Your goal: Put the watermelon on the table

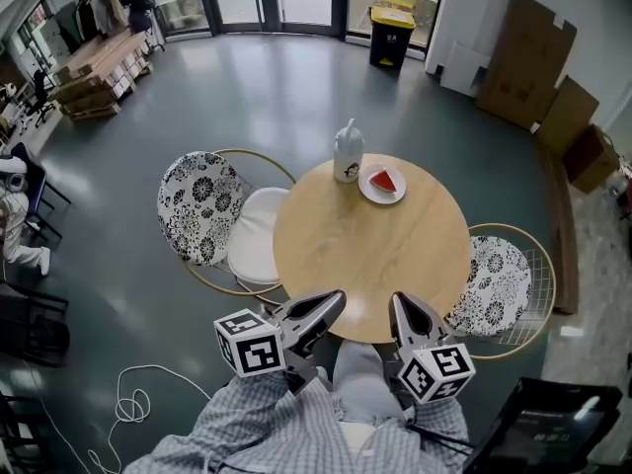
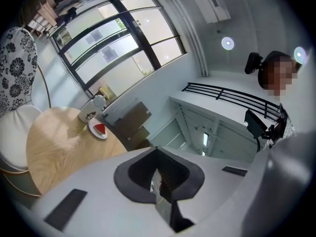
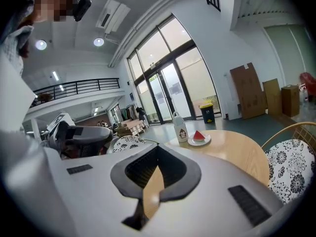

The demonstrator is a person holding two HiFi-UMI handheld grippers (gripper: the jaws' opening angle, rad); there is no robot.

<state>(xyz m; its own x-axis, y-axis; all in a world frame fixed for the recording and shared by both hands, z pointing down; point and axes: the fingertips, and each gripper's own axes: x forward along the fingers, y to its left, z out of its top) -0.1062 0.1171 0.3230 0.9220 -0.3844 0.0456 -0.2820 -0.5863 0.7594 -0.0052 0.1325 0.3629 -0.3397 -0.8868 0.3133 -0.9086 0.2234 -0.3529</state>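
1. Left gripper [image 1: 334, 305]: its jaws are pressed together with nothing between them. It points level at the near edge of the round pale-wood table [image 1: 365, 250].
2. Right gripper [image 1: 403, 307]: its jaws are likewise closed and empty. It sits just beside the left one and is tilted a little downward toward the tabletop.
3. Red wedge-shaped watermelon slice [image 1: 384, 180]: it lies on a small round white plate [image 1: 366, 190] on the far side of the table. It is straight ahead of both grippers and well apart from them, and neither touches it.
4. Tall white bottle with a cartoon face [image 1: 348, 154]: it stands upright just beside the plate, on the left gripper's side of it. It leaves the right gripper the less obstructed line to the slice.
5. Reading of the step: since the slice rests on the table, I judge the task's goal met. With nothing to carry, I hold both grippers clenched and close to the checked-shirt torso [image 1: 286, 423], where they cannot nudge the plate or bottle.
6. Two wire-framed chairs with black-and-white floral cushions [image 1: 200, 206] [image 1: 494, 282]: one stands outward of each gripper, drawn up to the table's rim.
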